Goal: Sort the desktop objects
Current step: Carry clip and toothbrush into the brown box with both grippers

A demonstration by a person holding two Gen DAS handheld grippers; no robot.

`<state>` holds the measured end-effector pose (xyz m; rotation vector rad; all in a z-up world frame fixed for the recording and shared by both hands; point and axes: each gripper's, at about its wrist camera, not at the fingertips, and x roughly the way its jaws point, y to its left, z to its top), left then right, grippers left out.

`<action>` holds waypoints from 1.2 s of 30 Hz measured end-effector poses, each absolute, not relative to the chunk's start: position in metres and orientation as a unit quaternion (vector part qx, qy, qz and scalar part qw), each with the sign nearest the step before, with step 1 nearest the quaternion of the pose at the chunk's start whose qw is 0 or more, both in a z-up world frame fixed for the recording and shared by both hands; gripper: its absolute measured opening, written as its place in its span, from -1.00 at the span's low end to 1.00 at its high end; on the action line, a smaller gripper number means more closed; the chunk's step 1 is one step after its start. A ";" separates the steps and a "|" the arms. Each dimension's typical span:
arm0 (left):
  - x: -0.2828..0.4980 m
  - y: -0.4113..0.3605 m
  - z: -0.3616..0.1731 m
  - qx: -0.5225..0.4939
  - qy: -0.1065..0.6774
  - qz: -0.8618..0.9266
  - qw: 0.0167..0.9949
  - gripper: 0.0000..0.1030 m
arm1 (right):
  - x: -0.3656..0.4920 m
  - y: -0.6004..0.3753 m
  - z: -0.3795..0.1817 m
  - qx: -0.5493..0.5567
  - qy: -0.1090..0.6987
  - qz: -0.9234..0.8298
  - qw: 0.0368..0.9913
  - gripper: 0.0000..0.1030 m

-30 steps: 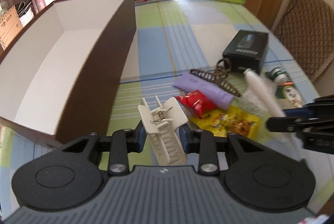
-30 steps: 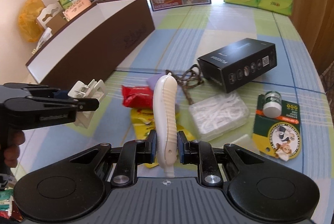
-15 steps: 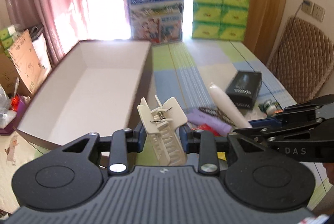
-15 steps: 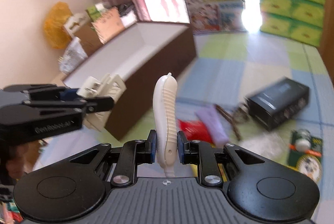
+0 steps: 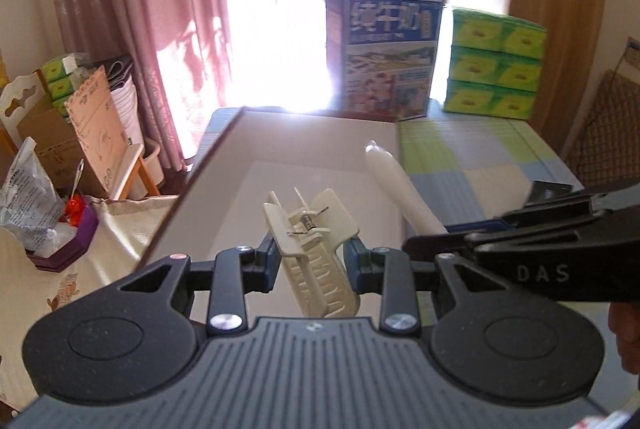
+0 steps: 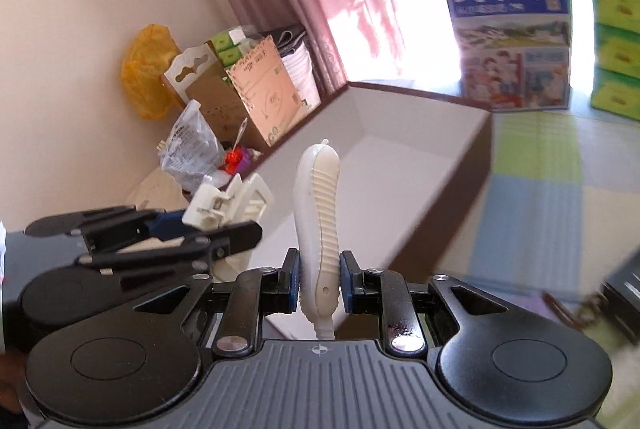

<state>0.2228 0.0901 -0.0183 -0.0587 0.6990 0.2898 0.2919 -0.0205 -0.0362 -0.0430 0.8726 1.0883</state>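
Note:
My left gripper [image 5: 309, 261] is shut on a cream hair claw clip [image 5: 314, 245] and holds it above the open brown box with a white inside [image 5: 248, 197]. My right gripper [image 6: 319, 279] is shut on a white ribbed handle [image 6: 318, 213], held upright over the same box [image 6: 384, 181]. The right gripper [image 5: 520, 241] with the white handle [image 5: 400, 189] shows at the right of the left wrist view. The left gripper [image 6: 160, 233] with the clip [image 6: 228, 203] shows at the left of the right wrist view.
A blue milk carton box [image 5: 382, 57] and stacked green tissue packs [image 5: 496, 65] stand at the table's far end. The checked tablecloth [image 6: 536, 197] lies right of the box. A black box [image 6: 624, 293] and a dark hair clip [image 6: 572, 309] sit at the right. Cardboard clutter [image 6: 240, 97] stands beyond the table's left side.
Both grippers have moved left and up from over the pile of objects to above the open box, each still holding its item.

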 end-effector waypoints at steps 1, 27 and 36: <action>0.224 0.097 -0.021 -0.028 0.340 0.146 0.929 -0.46 | 0.295 -0.012 -0.039 -0.018 0.402 0.499 0.767 -0.67; 0.290 0.194 -0.125 -0.036 0.465 0.112 0.878 -0.45 | 0.347 0.094 -0.133 -0.109 0.484 0.429 0.755 -0.67; 0.290 0.200 -0.130 -0.041 0.470 0.107 0.875 -0.35 | 0.347 0.100 -0.142 -0.131 0.495 0.424 0.747 -0.66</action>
